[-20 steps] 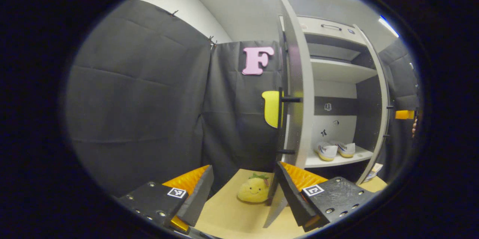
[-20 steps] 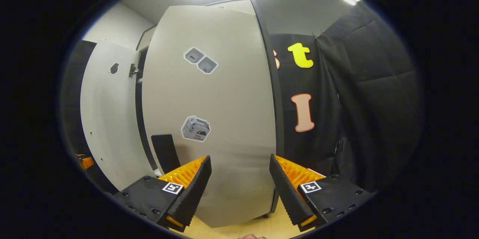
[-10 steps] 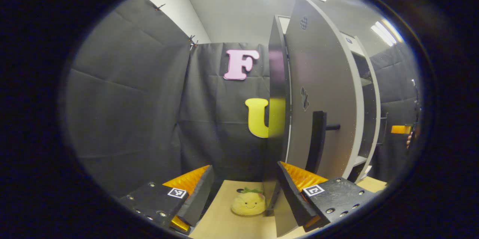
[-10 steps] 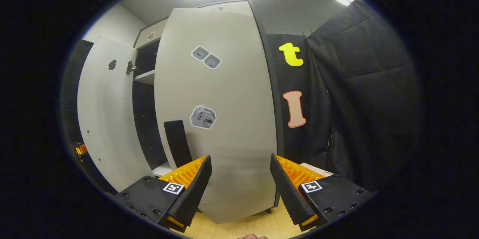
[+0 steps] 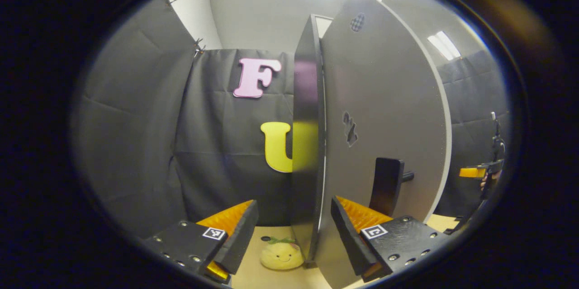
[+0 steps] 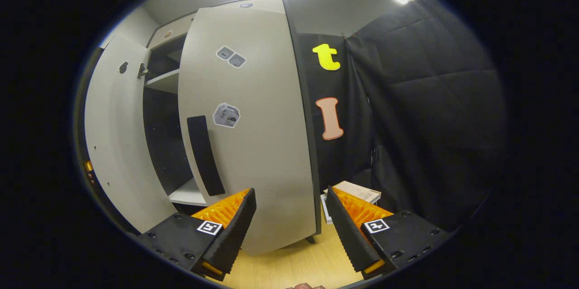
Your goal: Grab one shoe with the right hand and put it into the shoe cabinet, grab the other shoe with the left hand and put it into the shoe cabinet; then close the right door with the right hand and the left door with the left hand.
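Since a moment ago the left door (image 5: 384, 112) has swung far round, so the left gripper view now shows its grey front and black handle (image 5: 386, 185), and the shoes on the shelf are hidden behind it. Seen in the right gripper view, the right door (image 6: 246, 121) looks nearly shut and a dark gap remains beside it. Both the left gripper (image 5: 291, 239) and the right gripper (image 6: 289, 230) have fingers spread apart, holding nothing. Down on the wood floor (image 5: 253, 273) sits a yellow plush toy (image 5: 281, 255).
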Tool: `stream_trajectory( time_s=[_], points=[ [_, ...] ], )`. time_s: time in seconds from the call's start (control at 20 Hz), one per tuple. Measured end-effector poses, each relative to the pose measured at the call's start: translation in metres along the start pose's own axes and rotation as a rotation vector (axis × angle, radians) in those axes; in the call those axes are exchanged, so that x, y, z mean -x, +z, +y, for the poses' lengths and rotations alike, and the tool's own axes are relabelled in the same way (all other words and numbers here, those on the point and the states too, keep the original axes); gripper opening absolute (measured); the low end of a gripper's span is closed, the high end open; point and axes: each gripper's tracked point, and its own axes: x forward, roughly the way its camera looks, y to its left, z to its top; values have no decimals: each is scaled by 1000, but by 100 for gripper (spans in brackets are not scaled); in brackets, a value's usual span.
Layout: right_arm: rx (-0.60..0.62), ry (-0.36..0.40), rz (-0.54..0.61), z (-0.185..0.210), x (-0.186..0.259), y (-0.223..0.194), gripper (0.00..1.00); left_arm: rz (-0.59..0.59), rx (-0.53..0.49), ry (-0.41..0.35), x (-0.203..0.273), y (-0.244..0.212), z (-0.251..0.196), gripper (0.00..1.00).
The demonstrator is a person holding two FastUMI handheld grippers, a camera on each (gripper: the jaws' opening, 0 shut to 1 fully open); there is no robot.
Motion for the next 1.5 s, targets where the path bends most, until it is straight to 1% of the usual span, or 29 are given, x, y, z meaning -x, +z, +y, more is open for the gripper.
stream_trajectory(
  time_s=[0.15, 0.3, 0.4, 0.45, 0.5, 0.6, 0.7, 0.75, 0.85, 0.9, 1.05, 1.1, 1.25, 1.3, 1.35, 1.4, 1.5],
  points=[
    [-56, -48, 33, -11, 3, -16, 97, 36, 16, -36, -8, -3, -11, 92],
    [-53, -100, 20, -22, 5, -17, 98, 51, 2, -62, -14, 0, -36, 92],
    [-39, -104, 7, -23, 3, -14, 98, 50, -28, -65, -14, 2, -54, 92],
    [-27, -102, 4, -23, 1, -14, 98, 55, -27, -70, -15, 0, -63, 92],
    [-16, -96, 5, -22, -1, -14, 98, 60, -19, -79, -18, -2, -72, 86],
    [-6, -82, 12, -20, -4, -15, 98, 70, -15, -91, -25, -3, -93, 85],
    [-11, -71, 15, -19, -6, -17, 98, 69, -10, -85, -35, -3, -112, 99],
    [-13, -69, 17, -20, -7, -17, 98, 70, 2, -75, -40, -5, -120, 99],
    [-10, -75, 21, -25, -6, -15, 98, 75, 53, -42, -51, -12, -139, 85],
    [-5, -83, 21, -29, -5, -13, 98, 61, 76, -35, -58, -11, -150, 99],
    [-3, -113, 4, -43, 4, -6, 98, 14, 88, -29, -86, -1, -176, 99],
    [-3, -124, -1, -48, 7, -5, 98, 6, 73, -14, -91, 1, -178, 99],
    [7, -161, -4, -61, 18, -3, 98, -11, 58, 1, -85, -1, -177, 85],
    [9, -171, -4, -64, 20, -4, 97, -11, 67, -11, -83, -2, -178, 99],
    [6, -176, -2, -64, 21, -6, 97, -10, 79, -20, -78, -4, -178, 85],
    [1, -178, -1, -63, 21, -8, 98, -8, 89, -22, -76, -7, -177, 99],
    [-6, -177, 1, -61, 22, -11, 98, -5, 95, -12, -68, -12, -171, 93]
  ],
)
